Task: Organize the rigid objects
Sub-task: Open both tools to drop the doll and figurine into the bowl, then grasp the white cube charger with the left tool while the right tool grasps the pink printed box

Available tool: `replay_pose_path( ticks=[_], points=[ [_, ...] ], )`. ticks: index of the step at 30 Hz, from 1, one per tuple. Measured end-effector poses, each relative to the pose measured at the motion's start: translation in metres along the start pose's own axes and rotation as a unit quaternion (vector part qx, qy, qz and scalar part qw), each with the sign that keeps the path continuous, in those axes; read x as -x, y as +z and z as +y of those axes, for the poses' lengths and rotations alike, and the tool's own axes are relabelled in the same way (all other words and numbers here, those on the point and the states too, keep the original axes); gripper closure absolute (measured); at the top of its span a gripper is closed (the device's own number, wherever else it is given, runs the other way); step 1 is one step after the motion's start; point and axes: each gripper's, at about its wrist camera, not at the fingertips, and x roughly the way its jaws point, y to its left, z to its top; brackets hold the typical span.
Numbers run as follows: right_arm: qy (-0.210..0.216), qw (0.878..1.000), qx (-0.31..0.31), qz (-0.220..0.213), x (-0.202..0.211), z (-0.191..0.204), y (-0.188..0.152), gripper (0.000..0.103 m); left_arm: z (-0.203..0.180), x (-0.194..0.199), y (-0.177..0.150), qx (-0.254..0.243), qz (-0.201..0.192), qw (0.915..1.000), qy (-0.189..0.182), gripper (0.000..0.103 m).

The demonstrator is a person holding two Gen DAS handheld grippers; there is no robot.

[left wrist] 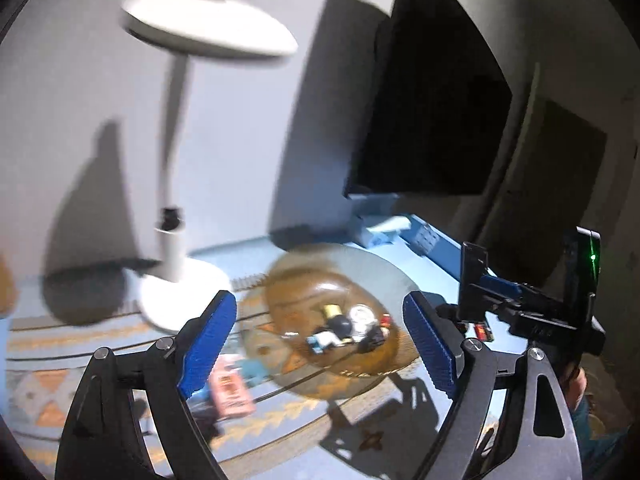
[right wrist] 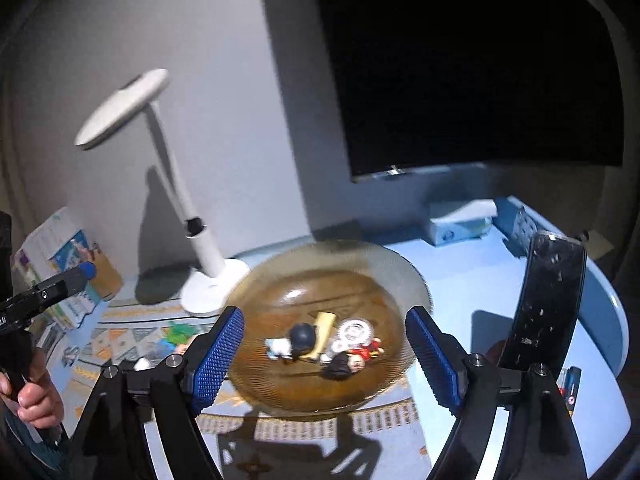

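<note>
Your left gripper (left wrist: 320,340) hangs above the tabletop (right wrist: 480,280) with its jaws wide apart and nothing between them; the blue ribbed pads (left wrist: 208,344) frame the amber glass dish (left wrist: 384,276) from above without touching it. Your right gripper (right wrist: 326,360) is likewise spread wide and empty, its pads (right wrist: 218,354) standing either side of the same dish (right wrist: 360,392) in its own view, clear of the rim.

The dish sits on a patterned mat (right wrist: 120,336) that covers part of the pale blue tabletop. Inside it lies a small heap of rigid objects: a gold-coloured tube (right wrist: 323,332), a dark round ball (right wrist: 303,335), a white gear-like disc (right wrist: 354,330), a small figure in red (right wrist: 366,350) and a white-and-blue piece (right wrist: 276,348), all touching or nearly touching near the middle of the dish.

On the mat outside the dish, a pink flat packet (left wrist: 230,394) lies just behind your left jaw, and a green toy (right wrist: 178,336) lies left of the dish in the right wrist view. A white desk lamp (right wrist: 200,240) stands behind the dish, a dark monitor (right wrist: 460,60) beyond it, and a black phone (right wrist: 548,300) stands upright to the right. Your left hand (right wrist: 30,392) shows at the edge, gripping its handle. Both views are blurred.
</note>
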Motion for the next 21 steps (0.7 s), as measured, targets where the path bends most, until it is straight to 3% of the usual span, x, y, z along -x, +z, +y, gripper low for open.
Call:
replay_pose_path(
  ticks=[3, 8, 11, 15, 21],
  points=[
    [0.016, 1.0, 0.016, -0.012, 0.014, 0.022, 0.001, 0.013, 0.015, 0.042, -0.006, 0.005, -0.024, 0.9992, 0.033, 0.017],
    [0.046, 0.998, 0.043, -0.019, 0.027, 0.067, -0.002, 0.012, 0.051, 0.102, -0.022, 0.028, -0.058, 0.9946, 0.082, 0.007],
    [0.061, 0.997, 0.056, -0.005, 0.019, 0.093, -0.008, 0.012, 0.072, 0.119, -0.037, 0.046, -0.055, 0.9924, 0.1, 0.006],
    [0.085, 0.994, 0.06, 0.028, -0.002, 0.122, -0.023, 0.012, 0.1, 0.103, -0.063, 0.06, -0.014, 0.9895, 0.131, 0.006],
    [0.102, 0.982, 0.016, 0.157, -0.085, 0.147, -0.066, 0.012, 0.132, 0.018, -0.118, 0.033, 0.106, 0.9838, 0.141, 0.006]
  ],
)
